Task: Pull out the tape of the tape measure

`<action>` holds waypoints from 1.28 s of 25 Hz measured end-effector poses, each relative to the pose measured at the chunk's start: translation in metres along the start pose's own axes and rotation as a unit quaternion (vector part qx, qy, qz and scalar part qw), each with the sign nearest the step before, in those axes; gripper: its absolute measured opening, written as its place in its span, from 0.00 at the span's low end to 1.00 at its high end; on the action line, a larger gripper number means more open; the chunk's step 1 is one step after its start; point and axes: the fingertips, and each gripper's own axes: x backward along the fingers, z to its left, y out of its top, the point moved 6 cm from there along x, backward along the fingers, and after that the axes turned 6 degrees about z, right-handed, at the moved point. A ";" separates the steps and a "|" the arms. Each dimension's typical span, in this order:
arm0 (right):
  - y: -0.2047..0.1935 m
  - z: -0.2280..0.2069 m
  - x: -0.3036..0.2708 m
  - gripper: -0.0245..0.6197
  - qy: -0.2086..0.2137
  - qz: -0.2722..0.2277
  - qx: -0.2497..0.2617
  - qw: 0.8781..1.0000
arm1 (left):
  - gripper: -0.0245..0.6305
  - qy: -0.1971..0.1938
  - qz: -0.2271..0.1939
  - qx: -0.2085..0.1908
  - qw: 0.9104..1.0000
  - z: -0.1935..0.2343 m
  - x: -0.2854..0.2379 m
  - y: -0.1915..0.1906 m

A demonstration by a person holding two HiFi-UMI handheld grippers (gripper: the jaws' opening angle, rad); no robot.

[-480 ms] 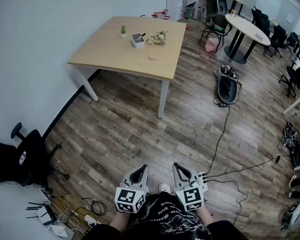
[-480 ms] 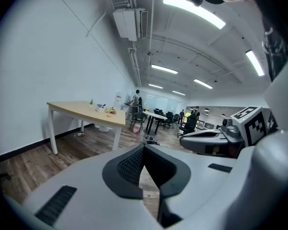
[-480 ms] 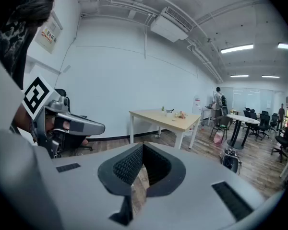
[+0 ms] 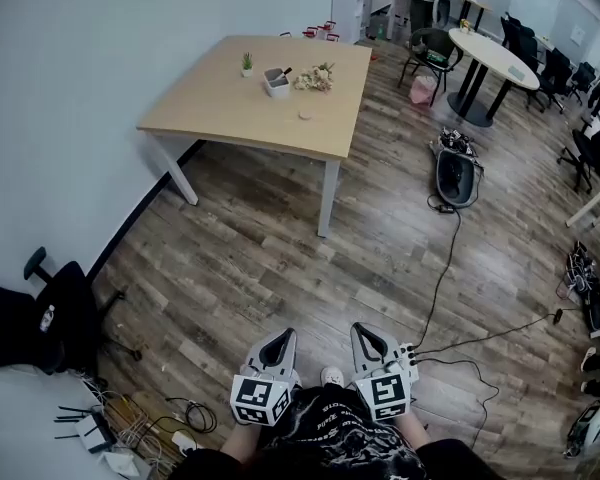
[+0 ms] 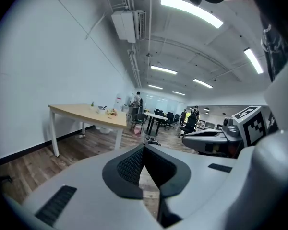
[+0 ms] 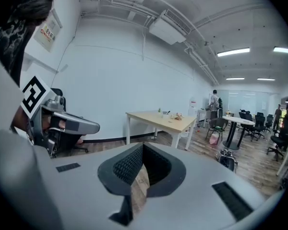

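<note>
While both hand-held grippers (image 4: 282, 334) (image 4: 361, 328) sit closed, the table's (image 4: 225, 98) disc (image 4: 303, 115) lies well apart.

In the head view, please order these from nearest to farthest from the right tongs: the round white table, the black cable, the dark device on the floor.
1. Black cable, on the floor just right of the right tongs.
2. Dark device, farther ahead on the floor, right side.
3. Round white table, farthest, upper right.
</note>
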 end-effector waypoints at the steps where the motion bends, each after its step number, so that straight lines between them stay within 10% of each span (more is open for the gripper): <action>1: 0.002 -0.002 0.001 0.06 -0.007 -0.008 -0.010 1.000 | 0.05 -0.001 0.000 0.003 1.000 0.002 0.000 0.000; 4: 0.006 -0.007 -0.001 0.08 -0.008 -0.018 -0.028 0.999 | 0.07 -0.005 -0.002 0.014 1.000 0.011 0.001 0.000; 6: 0.009 -0.007 -0.004 0.38 0.001 -0.020 -0.028 0.999 | 0.33 -0.014 -0.006 0.021 1.000 0.015 0.002 0.001; 9: 0.015 -0.004 -0.007 0.49 0.002 -0.025 -0.031 0.999 | 0.41 -0.017 -0.012 0.017 1.000 0.024 0.005 0.006; 20: 0.024 0.029 -0.046 0.51 0.003 -0.004 -0.019 1.000 | 0.42 -0.078 0.005 -0.008 0.997 0.067 0.008 0.008; 32: 0.031 -0.038 -0.131 0.51 0.033 0.024 -0.024 0.999 | 0.42 -0.039 -0.002 0.040 0.998 0.104 -0.075 0.039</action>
